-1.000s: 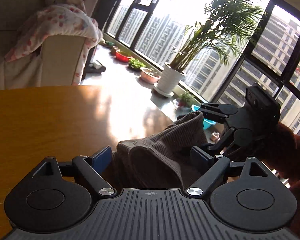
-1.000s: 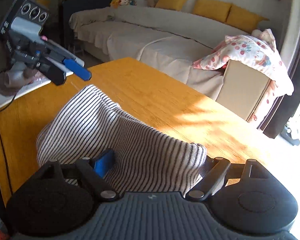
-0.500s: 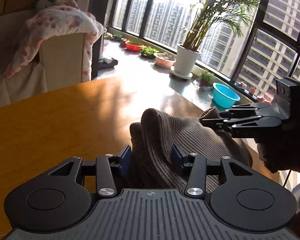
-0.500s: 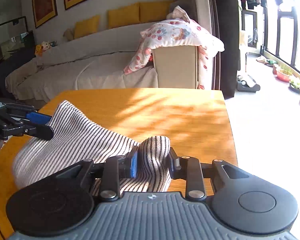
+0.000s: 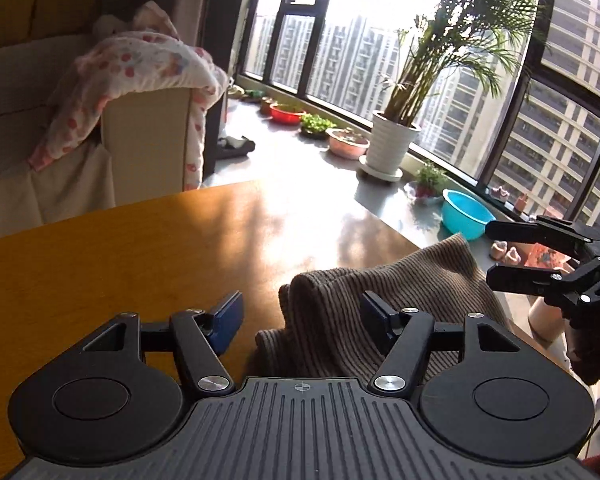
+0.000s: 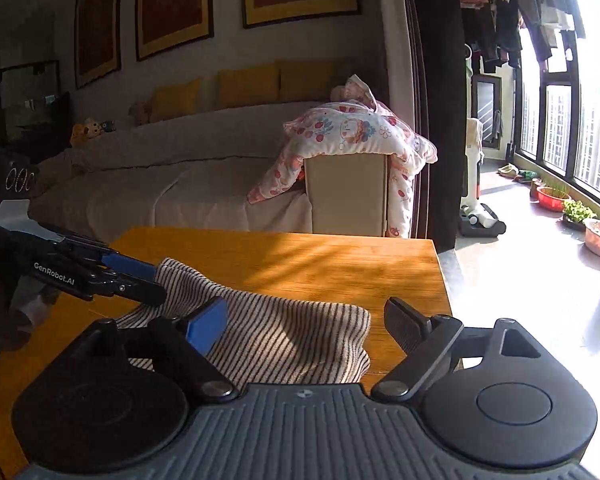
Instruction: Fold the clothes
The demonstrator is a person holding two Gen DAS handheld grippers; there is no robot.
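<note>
Cloth, striped and bunched, lying on wooden surface, between and just ahead of both hand-held grippers. Left hand-held gripper: jaws apart after opening just now, a fold of cloth between them, right pad against the fabric, left pad clear of it. Right hand-held gripper: jaws wide after opening just now, cloth lying loose between them, unpinched. Sofa beyond the surface's far edge, flowered blanket draped over its arm.
</note>
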